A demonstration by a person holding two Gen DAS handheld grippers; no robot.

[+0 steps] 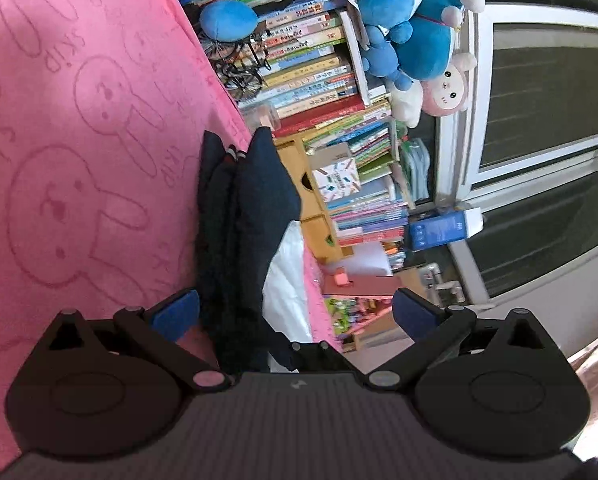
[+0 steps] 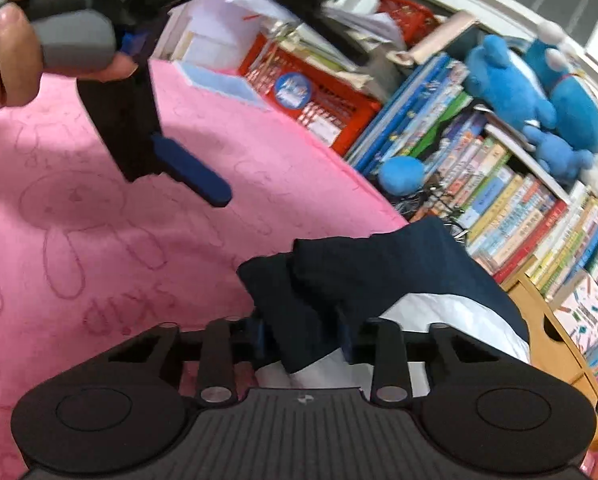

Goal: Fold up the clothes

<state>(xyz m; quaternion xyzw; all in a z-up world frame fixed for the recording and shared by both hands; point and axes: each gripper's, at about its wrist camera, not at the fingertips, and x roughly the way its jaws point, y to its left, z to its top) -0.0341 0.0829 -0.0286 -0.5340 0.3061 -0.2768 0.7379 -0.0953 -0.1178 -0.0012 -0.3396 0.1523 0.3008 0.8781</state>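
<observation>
My right gripper [image 2: 303,336] pinches the near edge of the navy garment [image 2: 379,276], bunched on the pink blanket [image 2: 99,240] and running away toward the books [image 2: 519,208], while my left gripper [image 1: 295,312] hovers wide open.

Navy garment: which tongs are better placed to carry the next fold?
Right. The right tongs are shut on the navy garment at its edge, while the left tongs are open beside it above the pink blanket, holding nothing.
</observation>
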